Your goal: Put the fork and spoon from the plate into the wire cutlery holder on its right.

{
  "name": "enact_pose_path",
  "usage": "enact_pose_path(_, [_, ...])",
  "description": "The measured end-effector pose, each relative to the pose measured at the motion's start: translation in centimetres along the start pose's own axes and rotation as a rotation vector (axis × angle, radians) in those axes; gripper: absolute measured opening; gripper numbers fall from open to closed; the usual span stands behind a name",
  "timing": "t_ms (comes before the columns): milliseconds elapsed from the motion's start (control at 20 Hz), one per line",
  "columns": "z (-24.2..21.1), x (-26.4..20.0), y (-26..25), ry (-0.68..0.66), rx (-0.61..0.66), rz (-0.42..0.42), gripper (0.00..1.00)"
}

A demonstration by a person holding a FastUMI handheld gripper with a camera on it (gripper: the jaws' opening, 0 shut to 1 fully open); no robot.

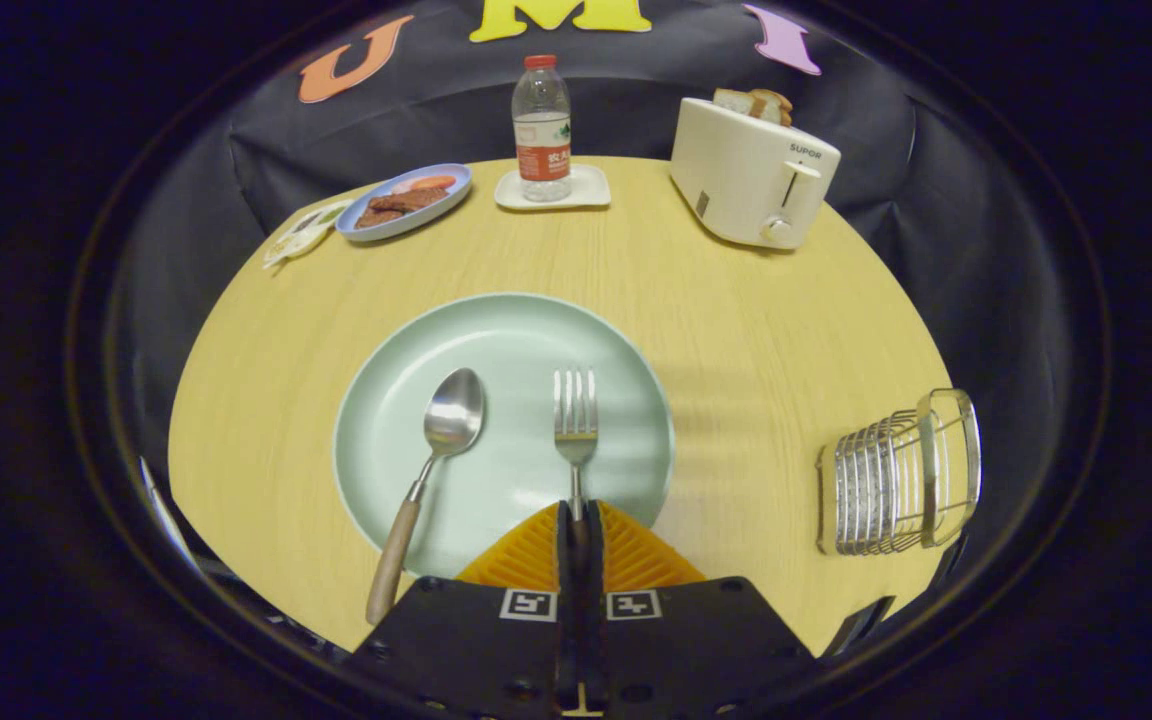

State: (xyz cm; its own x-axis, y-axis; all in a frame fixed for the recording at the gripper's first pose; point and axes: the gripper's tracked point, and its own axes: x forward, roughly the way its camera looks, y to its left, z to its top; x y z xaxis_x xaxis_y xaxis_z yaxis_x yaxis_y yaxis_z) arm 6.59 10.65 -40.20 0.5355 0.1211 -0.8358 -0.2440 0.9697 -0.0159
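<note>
I have the gripper [576,520] pinched tight on the handle of the steel fork [575,420], whose tines lie on the pale green round plate [386,400] mid-table. The wooden-handled steel spoon [436,450] rests just left, its handle overhanging the plate's near rim. The wire cutlery holder [896,485] sits at the round wooden table's [756,330] right edge. My grip is near the handle's end, so I fear the fork may pivot, slip, or catch the holder's wires.
</note>
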Motion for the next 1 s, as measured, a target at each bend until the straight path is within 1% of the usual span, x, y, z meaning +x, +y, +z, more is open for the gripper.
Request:
enact_pose_path(100, [0.6, -1.8, -0.8, -0.021, -0.048, 0.012, 0.03])
enact_pose_path(300, [1.2, -5.3, -2.6, -0.058, -0.1, 0.038, 0.03])
enact_pose_path(500, [1.1, -8.1, -5.4, -0.083, -0.089, 0.055, 0.03])
enact_pose_path(600, [0.6, -9.1, -7.5, -0.084, -0.093, 0.049, 0.03])
enact_pose_path(700, [0.1, -10.0, -9.8, -0.082, -0.075, 0.043, 0.03])
enact_pose_path(800, [-0.7, -10.7, -11.6, -0.065, -0.05, 0.053, 0.03])
enact_pose_path(1000, [-1.1, -11.7, -15.4, -0.064, -0.009, 0.028, 0.03])
